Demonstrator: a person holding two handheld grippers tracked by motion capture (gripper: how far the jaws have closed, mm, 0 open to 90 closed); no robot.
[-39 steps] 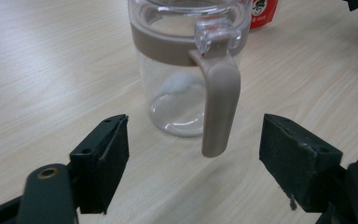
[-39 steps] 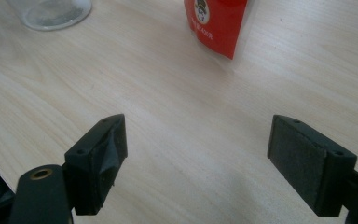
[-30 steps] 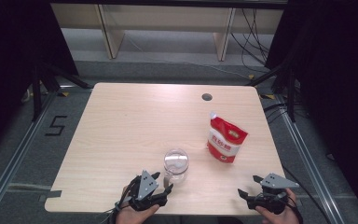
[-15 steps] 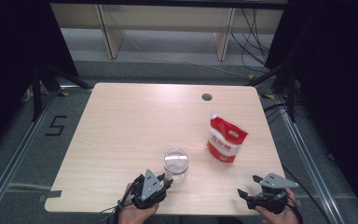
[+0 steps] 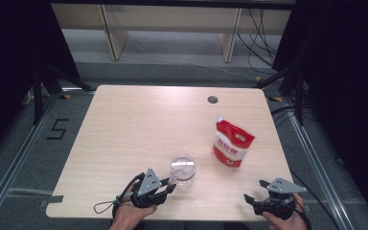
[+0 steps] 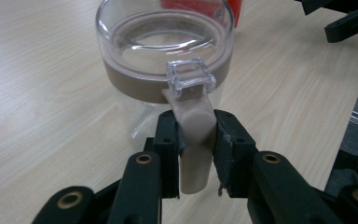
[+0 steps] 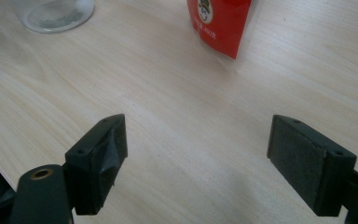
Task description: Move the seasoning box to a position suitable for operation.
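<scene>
Left tongs (image 6: 193,154) have just closed, now clamped on jar (image 5: 182,168) latch tab (image 6: 193,140); pull tab w/o tipping jar. Right tongs (image 7: 209,158) apart, idle.

The table (image 5: 139,129) was pale wood-grain laminate, smooth and matt. The jar (image 6: 165,56) was clear glossy plastic w/ a matt beige band and latch (image 6: 196,140) (prob. soft plastic). The pouch (image 5: 232,143) was shiny red-and-white film. The left gripper (image 6: 195,140) and right gripper (image 7: 196,163) were matt black plastic, w/ brass-coloured rivets.
</scene>
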